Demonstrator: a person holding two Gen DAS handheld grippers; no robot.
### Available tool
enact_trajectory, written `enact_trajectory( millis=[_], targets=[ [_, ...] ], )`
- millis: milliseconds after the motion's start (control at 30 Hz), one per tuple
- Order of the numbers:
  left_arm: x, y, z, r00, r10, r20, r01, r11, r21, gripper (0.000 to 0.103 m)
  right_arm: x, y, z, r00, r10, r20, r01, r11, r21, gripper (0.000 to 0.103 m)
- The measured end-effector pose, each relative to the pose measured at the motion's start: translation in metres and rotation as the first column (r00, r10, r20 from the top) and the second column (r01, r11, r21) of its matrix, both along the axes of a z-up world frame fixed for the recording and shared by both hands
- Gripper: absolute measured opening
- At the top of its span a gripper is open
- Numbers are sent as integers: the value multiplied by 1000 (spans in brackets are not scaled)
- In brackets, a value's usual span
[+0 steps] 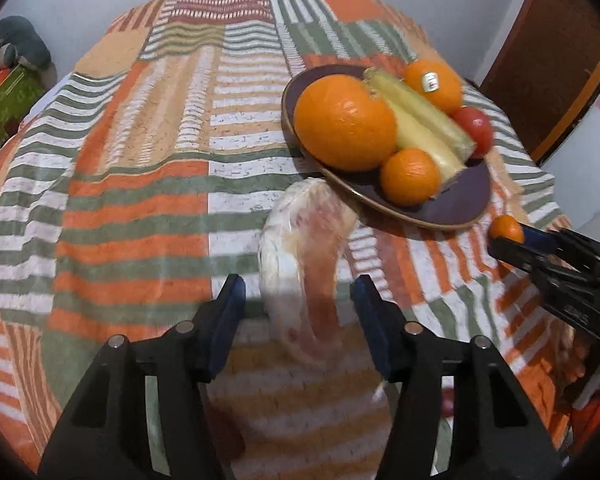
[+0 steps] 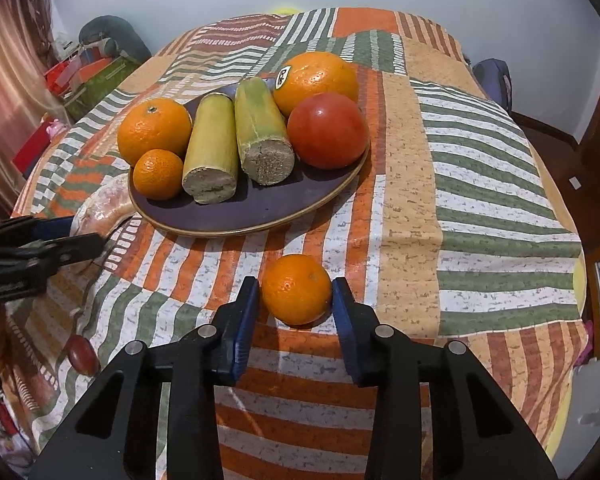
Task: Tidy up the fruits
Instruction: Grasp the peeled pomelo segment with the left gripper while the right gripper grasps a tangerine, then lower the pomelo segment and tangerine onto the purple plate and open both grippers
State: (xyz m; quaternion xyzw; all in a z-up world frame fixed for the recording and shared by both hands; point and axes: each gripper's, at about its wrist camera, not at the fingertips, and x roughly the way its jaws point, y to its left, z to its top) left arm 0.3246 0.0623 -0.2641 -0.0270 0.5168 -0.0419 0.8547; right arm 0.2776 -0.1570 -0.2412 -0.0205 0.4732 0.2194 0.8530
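A dark purple plate holds two large oranges, a small mandarin, two sugarcane pieces and a tomato; it also shows in the left wrist view. My right gripper is open around a loose mandarin on the cloth in front of the plate; the pads stand close to its sides. My left gripper is open around a plastic-wrapped pomelo wedge lying left of the plate; it also shows in the right wrist view.
The striped patchwork cloth covers the whole table. A small dark red fruit lies near the front left edge. Boxes and a grey cushion sit beyond the table's left. A wooden door stands at the right.
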Motion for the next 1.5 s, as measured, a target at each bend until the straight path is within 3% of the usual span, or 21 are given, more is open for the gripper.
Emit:
enact_trajectory(
  millis=[200, 333, 700, 1100, 1500],
  targets=[
    [19, -2, -4, 1000, -11, -14, 11, 1000, 16, 55, 0, 0, 1, 1000, 5, 6, -6, 1000, 10, 34],
    [21, -3, -5, 1000, -5, 2, 5, 999, 32, 45, 1, -1, 1, 1000, 1, 5, -1, 1000, 19, 32],
    [-4, 6, 6, 999, 37, 15, -37, 999, 1, 42, -11, -2, 18, 999, 5, 36, -6, 999, 33, 32],
    [-30, 9, 58, 989, 41, 143, -41, 999, -2, 42, -17, -3, 55, 993, -2, 120, -4, 999, 52, 32],
    [-20, -6, 98, 971, 7, 240, 0, 1000, -27, 42, -6, 7, 76, 981, 3, 193, -15, 998, 62, 32]
  ],
)
